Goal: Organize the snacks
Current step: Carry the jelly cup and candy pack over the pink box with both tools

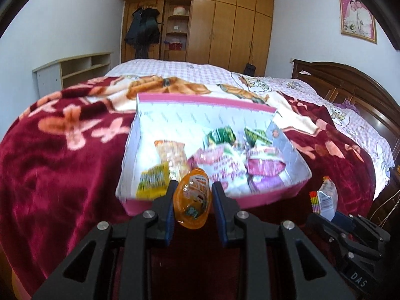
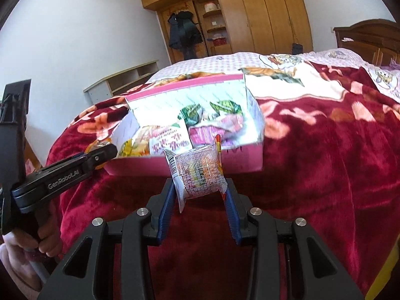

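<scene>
Where the left gripper (image 1: 192, 200) closes its blue-padded fingers (image 1: 169, 215), an orange jelly cup (image 1: 192, 200) is clamped between them, held just before the near rim of the pink box (image 1: 187, 201).
Right gripper (image 2: 200, 190): fingers (image 2: 231, 215) pressed on a silvery snack packet (image 2: 197, 175), held just before the box's near wall.
Box: open-topped, white lining, pink outside; resting on the bed. Contents: green, pink and yellow snack packs (image 1: 225, 160), blurred.
Bed: dark red floral blanket (image 1: 62, 155) over a pink checked sheet (image 1: 175, 68); dark wooden headboard (image 1: 350, 87) at right.
Room: white walls, wooden wardrobe (image 1: 225, 25) with dark coats (image 1: 142, 27) hanging, low open shelf unit (image 1: 75, 70) at left.
Left view only: framed portrait (image 1: 358, 18) on the right wall; the right gripper and its packet seen from the side at lower right.
Right view only: the left gripper in profile, marked "GenRobot.AI", with the person's hand (image 2: 30, 245) on its handle.
</scene>
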Demonstrator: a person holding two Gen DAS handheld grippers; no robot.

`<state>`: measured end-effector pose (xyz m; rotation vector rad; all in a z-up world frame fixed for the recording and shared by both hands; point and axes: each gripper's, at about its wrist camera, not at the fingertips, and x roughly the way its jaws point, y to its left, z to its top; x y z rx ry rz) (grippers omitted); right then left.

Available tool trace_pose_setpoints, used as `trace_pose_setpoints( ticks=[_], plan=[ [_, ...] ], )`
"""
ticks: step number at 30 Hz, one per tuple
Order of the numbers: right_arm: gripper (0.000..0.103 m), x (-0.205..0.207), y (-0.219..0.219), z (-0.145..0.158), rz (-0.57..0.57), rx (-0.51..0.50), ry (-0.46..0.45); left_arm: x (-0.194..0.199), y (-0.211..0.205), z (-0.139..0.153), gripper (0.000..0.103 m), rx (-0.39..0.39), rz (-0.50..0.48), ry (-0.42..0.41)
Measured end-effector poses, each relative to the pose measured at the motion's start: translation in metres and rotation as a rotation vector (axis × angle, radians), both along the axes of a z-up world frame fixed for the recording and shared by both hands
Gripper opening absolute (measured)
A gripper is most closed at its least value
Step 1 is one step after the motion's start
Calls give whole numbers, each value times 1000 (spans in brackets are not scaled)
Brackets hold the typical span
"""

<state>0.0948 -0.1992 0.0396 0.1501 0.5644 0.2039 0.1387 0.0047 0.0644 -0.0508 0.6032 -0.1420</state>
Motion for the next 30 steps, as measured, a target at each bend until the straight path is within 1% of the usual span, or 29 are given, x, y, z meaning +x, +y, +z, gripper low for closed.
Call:
trace_pose_setpoints(
  ticks=[6, 14, 20, 30],
  plan=[
    [39, 13, 7, 16, 18, -21, -38, 18, -5, 8, 28, 10, -5, -20],
    [39, 40, 16, 26, 26, -19, -51, 45, -11, 6, 28, 32, -11, -13],
    [39, 59, 19, 21, 28, -16, -31, 63, -11, 1, 28, 32, -7, -2],
    [39, 80, 15, -2, 11, -13, 24, 89, -9, -16, 28, 27, 11, 38]
  ],
)
